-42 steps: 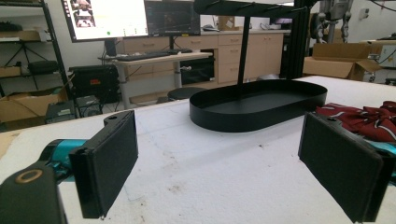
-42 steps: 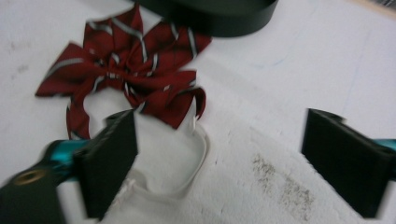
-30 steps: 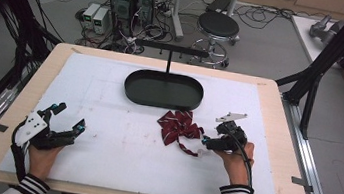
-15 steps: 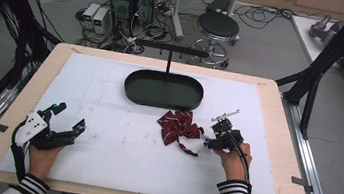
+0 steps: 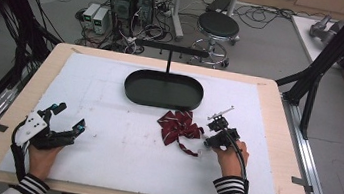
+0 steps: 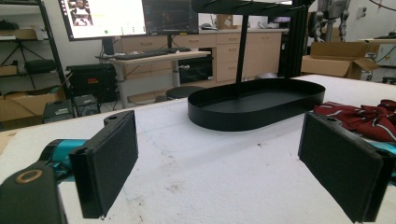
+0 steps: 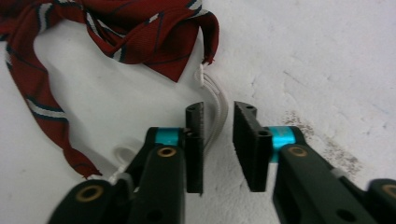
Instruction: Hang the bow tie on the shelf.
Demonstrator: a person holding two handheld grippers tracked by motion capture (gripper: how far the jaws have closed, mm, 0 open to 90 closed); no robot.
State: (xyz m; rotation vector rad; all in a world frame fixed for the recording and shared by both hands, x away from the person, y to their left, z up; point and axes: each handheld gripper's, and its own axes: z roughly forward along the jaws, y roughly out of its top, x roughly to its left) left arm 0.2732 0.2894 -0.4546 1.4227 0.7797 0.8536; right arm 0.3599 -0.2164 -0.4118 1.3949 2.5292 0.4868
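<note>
right gripper (image 7: 218, 140) jaws narrower around cord (image 7: 218, 112)

A dark red bow tie (image 5: 180, 127) with navy-and-white stripes (white elastic cord (image 7: 215, 105)) beside a black tray (image 5: 164, 90).

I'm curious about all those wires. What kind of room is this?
Probably a robotics lab or workshop. Computer towers with tangled cables sit on the floor, big monitors stand on a desk, and black frame posts surround the work table.
</note>
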